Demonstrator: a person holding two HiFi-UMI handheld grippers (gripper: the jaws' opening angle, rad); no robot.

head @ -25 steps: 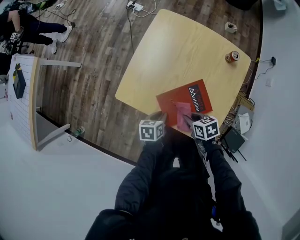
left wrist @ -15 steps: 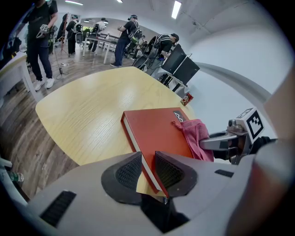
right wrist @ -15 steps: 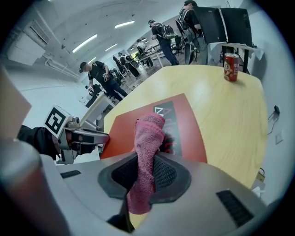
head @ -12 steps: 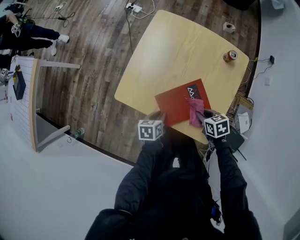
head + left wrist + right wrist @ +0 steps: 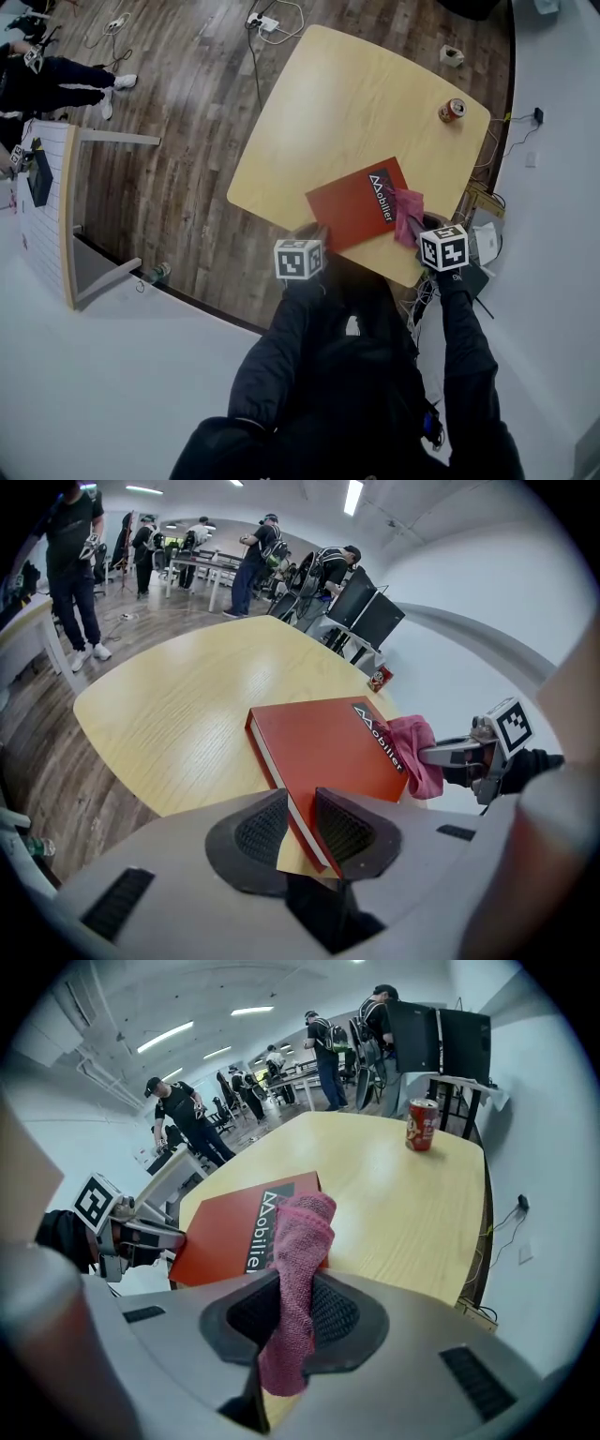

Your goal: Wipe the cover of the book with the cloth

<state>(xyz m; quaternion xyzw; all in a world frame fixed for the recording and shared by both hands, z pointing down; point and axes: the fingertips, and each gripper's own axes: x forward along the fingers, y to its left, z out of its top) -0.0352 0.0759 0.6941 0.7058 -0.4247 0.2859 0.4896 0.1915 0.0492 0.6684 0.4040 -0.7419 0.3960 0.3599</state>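
Observation:
A red book (image 5: 349,204) with a dark title band lies at the near edge of the wooden table (image 5: 347,103). My left gripper (image 5: 315,234) is shut on the book's near corner; in the left gripper view the book (image 5: 323,747) runs in between the gripper's (image 5: 300,810) two pads. My right gripper (image 5: 419,230) is shut on a pink cloth (image 5: 409,214). The cloth (image 5: 302,1227) hangs forward from that gripper (image 5: 295,1305) and rests at the title end of the book (image 5: 225,1232). In the left gripper view the cloth (image 5: 418,752) sits just beyond the cover's right edge.
A red drink can (image 5: 451,111) stands near the table's far right edge, also in the right gripper view as the can (image 5: 421,1123). Cables and a power strip (image 5: 264,16) lie on the wood floor. Monitors (image 5: 439,1040) and several people stand beyond the table.
My right gripper has dragged the pink cloth rightwards across the cover, from its middle to the title end and past its right edge. The left gripper and the book have stayed put.

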